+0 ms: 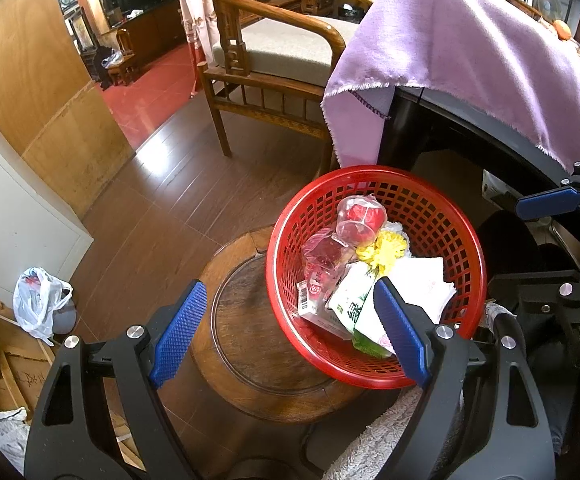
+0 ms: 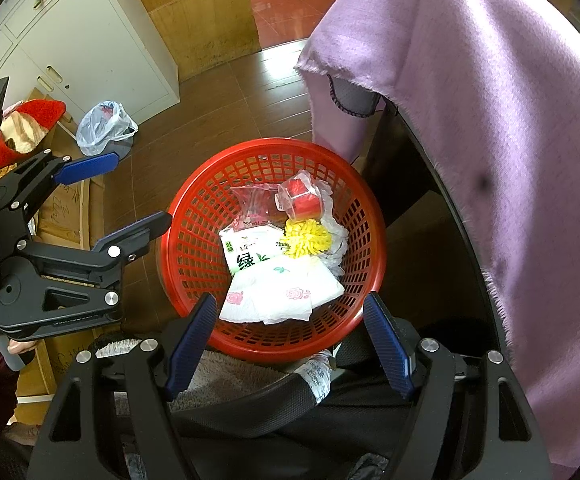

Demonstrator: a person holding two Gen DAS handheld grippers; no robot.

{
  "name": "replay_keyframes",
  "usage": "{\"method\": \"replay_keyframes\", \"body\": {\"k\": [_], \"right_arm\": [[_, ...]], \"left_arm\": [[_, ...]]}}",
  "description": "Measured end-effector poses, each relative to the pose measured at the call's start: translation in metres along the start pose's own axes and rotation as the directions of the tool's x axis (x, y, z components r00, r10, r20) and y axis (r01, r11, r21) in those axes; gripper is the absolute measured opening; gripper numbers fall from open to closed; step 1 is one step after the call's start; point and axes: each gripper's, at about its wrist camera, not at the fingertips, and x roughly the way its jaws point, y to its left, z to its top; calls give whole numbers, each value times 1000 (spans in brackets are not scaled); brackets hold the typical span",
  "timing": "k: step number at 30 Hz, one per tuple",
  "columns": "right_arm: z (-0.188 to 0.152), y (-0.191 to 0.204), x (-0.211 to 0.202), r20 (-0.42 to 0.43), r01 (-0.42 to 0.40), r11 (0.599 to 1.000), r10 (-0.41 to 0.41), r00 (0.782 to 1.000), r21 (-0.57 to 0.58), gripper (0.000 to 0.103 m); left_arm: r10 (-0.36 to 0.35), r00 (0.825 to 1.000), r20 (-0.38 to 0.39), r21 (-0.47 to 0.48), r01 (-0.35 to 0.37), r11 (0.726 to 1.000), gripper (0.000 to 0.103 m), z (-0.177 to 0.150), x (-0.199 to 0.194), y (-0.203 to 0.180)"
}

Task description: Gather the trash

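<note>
A red plastic basket (image 1: 370,170) stands on a round wooden stool (image 1: 245,320). In it lie a clear cup with red inside (image 1: 360,220), a yellow pom-pom-like piece (image 1: 388,250), a green-and-white packet (image 1: 354,304), clear wrapper (image 1: 322,256) and white napkins (image 1: 422,284). My left gripper (image 1: 290,332) hangs open and empty over the basket's near-left edge. The right wrist view shows the same basket (image 2: 273,144) from above, napkins (image 2: 285,296) nearest. My right gripper (image 2: 290,344) is open and empty above the near rim. The left gripper (image 2: 143,186) shows at the left there.
A purple cloth (image 1: 470,52) drapes over a dark table (image 1: 442,120) right behind the basket. A wooden armchair (image 1: 273,52) stands farther back. A white cabinet (image 2: 89,40), a plastic bag (image 2: 103,124) and flat cardboard (image 1: 17,360) lie to the left on the wood floor.
</note>
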Motion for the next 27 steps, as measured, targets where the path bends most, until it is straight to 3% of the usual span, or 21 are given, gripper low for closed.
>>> {"method": "replay_keyframes", "body": {"k": [27], "right_arm": [[-3, 1, 0, -1, 1, 1000, -1, 1000, 0, 75]], "left_arm": [[15, 1000, -12, 9, -15, 1000, 84, -1, 4, 2]]}}
